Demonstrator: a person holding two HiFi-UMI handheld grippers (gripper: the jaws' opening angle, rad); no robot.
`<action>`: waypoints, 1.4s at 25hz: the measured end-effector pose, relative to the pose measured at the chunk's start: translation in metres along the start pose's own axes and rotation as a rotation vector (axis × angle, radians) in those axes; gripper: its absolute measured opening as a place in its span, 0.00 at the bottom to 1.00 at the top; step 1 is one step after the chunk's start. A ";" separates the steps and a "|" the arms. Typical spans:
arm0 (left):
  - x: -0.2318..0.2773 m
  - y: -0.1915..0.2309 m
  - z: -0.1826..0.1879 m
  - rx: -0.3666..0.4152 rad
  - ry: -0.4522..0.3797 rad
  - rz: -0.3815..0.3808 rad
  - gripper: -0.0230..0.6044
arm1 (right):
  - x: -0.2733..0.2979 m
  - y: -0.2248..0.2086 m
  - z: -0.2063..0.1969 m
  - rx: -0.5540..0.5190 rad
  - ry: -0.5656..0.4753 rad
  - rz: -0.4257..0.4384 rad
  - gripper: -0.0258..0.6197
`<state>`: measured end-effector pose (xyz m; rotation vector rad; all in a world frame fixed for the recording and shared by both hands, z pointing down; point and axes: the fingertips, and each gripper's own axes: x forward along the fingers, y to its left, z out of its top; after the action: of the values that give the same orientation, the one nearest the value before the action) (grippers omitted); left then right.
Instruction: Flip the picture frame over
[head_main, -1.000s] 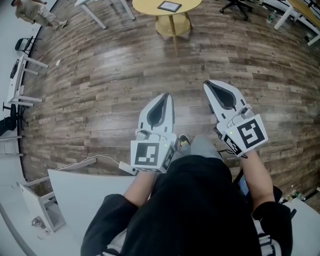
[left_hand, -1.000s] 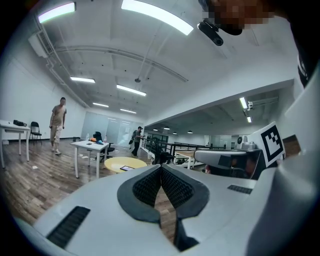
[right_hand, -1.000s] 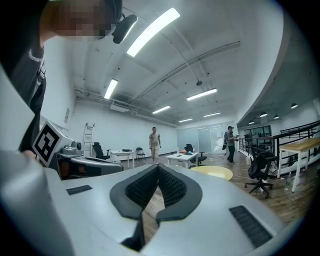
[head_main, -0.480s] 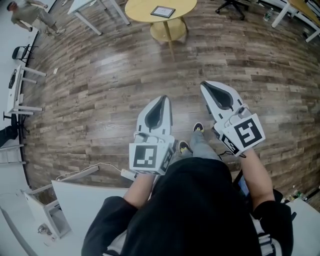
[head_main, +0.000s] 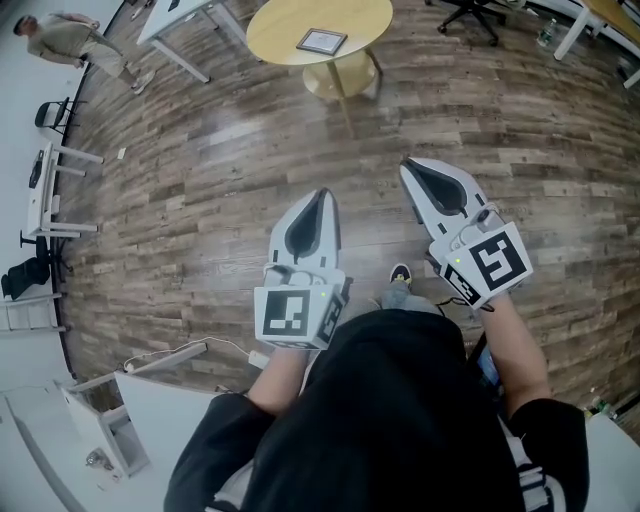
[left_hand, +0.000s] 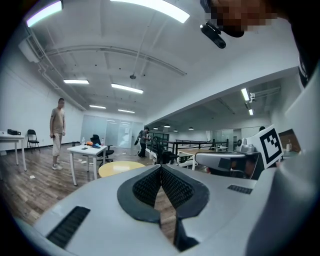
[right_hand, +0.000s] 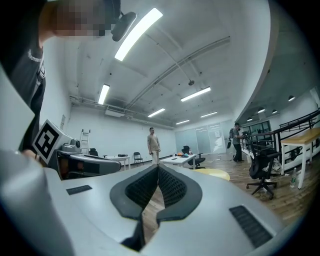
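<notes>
Lately changed: the round table (head_main: 272, 38) and the picture frame (head_main: 321, 41) sat lower in the head view than a second before, so the person had walked nearer.
Frame position: flat on the tabletop, well apart from both grippers.
Left gripper (head_main: 322, 196): jaws together, nothing held.
Right gripper (head_main: 408, 166): jaws together, nothing held.
Task meaning: approach only; the flip was not begun, and the jaws would probably need opening at the table.
</notes>
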<state>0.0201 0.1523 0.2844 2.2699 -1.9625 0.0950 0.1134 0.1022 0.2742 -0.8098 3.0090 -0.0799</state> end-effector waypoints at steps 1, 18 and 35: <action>0.005 -0.002 0.000 0.003 0.002 0.004 0.07 | 0.001 -0.006 -0.001 0.004 -0.002 0.004 0.07; 0.086 0.034 -0.008 -0.002 0.059 -0.017 0.07 | 0.065 -0.060 -0.021 0.033 0.035 -0.007 0.07; 0.179 0.182 0.015 -0.055 0.019 -0.022 0.07 | 0.241 -0.096 -0.016 -0.033 0.087 -0.002 0.07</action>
<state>-0.1335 -0.0506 0.3060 2.2472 -1.9060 0.0597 -0.0475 -0.1015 0.2933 -0.8337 3.0983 -0.0673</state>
